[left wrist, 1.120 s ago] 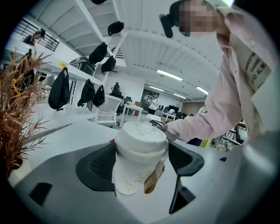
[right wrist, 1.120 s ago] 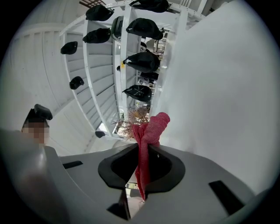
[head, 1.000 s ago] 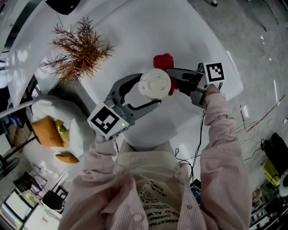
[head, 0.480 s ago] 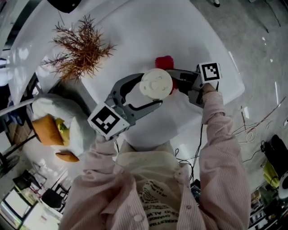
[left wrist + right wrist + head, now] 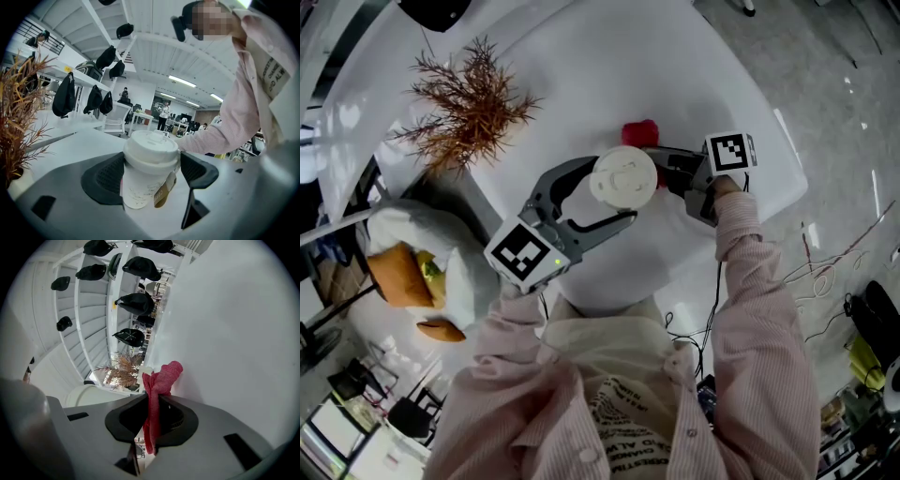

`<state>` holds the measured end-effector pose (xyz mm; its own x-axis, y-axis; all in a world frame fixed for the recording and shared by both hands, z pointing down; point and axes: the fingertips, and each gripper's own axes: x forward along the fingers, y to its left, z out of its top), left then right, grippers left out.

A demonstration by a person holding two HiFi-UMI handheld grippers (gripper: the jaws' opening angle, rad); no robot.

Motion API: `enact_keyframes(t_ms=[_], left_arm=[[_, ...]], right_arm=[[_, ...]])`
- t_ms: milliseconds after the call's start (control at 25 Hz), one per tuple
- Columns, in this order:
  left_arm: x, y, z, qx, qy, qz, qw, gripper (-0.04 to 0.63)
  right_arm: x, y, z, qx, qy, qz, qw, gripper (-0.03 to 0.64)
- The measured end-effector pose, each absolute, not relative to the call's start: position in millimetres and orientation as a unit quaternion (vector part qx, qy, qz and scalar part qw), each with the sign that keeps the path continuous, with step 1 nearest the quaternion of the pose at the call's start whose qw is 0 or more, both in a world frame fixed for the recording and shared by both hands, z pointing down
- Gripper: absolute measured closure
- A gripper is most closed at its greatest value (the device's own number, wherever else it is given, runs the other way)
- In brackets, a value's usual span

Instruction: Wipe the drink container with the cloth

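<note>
Cloth [image 5: 159, 380] pinched, cup [image 5: 146, 180] clamped, gripper views confirm

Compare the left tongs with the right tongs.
The left tongs stand wide apart, gripping a white lidded paper cup; the right tongs are nearly together, pinching a red cloth. The left tongs' cup stands upright; the right tongs' cloth sticks out bunched. Both hold something.
</note>
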<state>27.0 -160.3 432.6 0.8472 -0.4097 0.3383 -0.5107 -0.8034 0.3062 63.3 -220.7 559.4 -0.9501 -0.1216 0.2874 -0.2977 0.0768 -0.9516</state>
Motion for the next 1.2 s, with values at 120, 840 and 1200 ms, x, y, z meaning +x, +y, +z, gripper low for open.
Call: enact_keyframes(t_ms=[120, 840, 1200], left_arm=[[27, -160, 432, 0.942, -0.245, 0.126, 0.193, 0.221], [4, -139, 413, 0.933, -0.301, 0.121, 0.156, 0.222], [-12, -119, 373, 0.932, -0.32, 0.12, 0.119, 0.38]], right_arm=[[62, -222, 551, 0.149, -0.745, 0.648, 0.051, 0.572], [117, -202, 441, 0.371, -0.851, 0.372, -0.032, 0.572], [124, -158, 377, 0.428, -0.859, 0.278, -0.033, 0.572]])
